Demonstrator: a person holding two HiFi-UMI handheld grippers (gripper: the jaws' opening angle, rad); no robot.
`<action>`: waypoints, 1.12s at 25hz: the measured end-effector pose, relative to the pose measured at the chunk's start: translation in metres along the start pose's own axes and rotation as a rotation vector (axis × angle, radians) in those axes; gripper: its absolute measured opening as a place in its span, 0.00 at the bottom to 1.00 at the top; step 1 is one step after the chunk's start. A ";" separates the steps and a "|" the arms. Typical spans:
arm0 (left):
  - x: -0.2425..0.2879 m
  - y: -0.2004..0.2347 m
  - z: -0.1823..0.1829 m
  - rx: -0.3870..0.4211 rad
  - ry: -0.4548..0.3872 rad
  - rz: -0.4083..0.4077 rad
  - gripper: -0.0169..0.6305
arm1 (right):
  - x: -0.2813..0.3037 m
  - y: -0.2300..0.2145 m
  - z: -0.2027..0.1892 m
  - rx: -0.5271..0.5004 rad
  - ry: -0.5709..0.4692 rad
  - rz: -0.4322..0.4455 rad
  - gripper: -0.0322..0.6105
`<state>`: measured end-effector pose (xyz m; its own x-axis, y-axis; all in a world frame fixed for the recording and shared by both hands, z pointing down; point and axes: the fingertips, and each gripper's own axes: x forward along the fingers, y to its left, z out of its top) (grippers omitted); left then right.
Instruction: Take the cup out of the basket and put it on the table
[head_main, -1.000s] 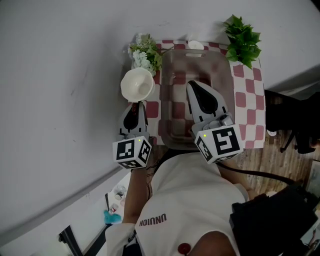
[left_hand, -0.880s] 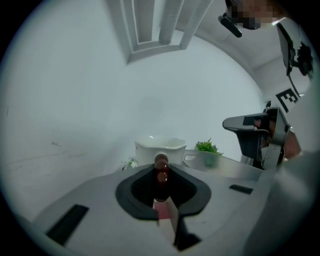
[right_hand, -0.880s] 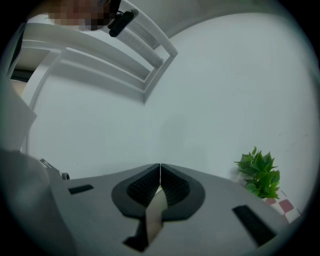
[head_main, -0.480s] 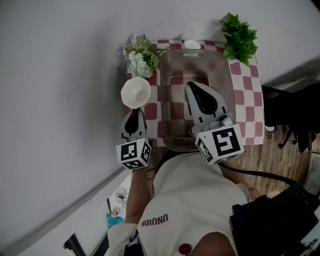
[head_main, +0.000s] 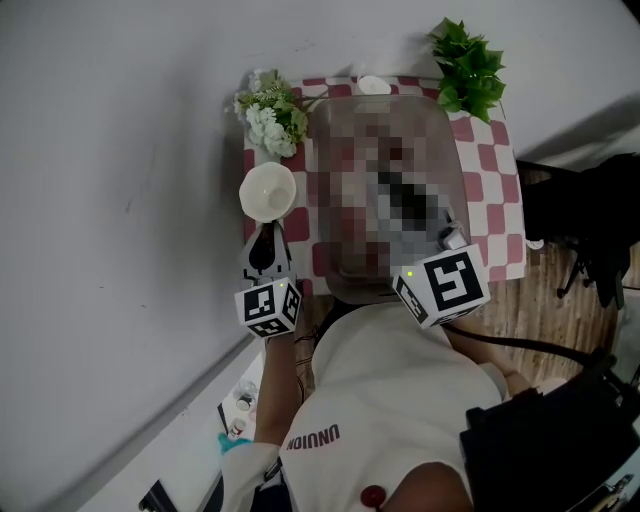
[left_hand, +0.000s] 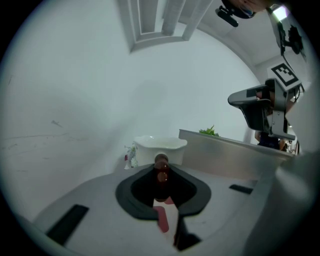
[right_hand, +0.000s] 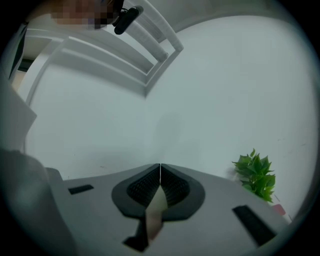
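Empty white cup (head_main: 267, 192) outside and just left of the clear basket (left_hand: 225, 157), left gripper (left_hand: 161, 167) pinching its brown handle; right gripper (right_hand: 160, 167) pressed together, empty; basket contents unreadable.

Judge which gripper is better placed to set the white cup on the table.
Left gripper: it grips the white scalloped cup by its brown handle; right gripper is shut and empty.

This looks like a home-style room corner. A surface (head_main: 507, 240) under a red-checked cloth (head_main: 490, 165) bears a plant (head_main: 466, 68) and flowers (head_main: 265, 110) against a bare white wall (head_main: 120, 150).
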<state>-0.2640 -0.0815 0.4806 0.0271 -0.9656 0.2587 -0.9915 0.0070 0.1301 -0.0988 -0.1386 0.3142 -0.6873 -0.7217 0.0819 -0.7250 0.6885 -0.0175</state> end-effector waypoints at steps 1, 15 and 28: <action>0.001 0.001 -0.001 -0.003 0.002 0.000 0.09 | 0.000 -0.001 -0.001 0.004 0.003 -0.005 0.08; 0.014 0.004 -0.038 -0.014 0.089 0.001 0.09 | -0.007 -0.015 -0.004 0.000 0.020 -0.047 0.08; 0.017 0.006 -0.068 -0.002 0.176 -0.007 0.09 | -0.008 -0.019 -0.003 0.010 0.021 -0.069 0.08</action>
<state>-0.2608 -0.0801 0.5510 0.0564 -0.9053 0.4210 -0.9909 0.0008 0.1345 -0.0791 -0.1460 0.3168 -0.6344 -0.7659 0.1045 -0.7714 0.6360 -0.0211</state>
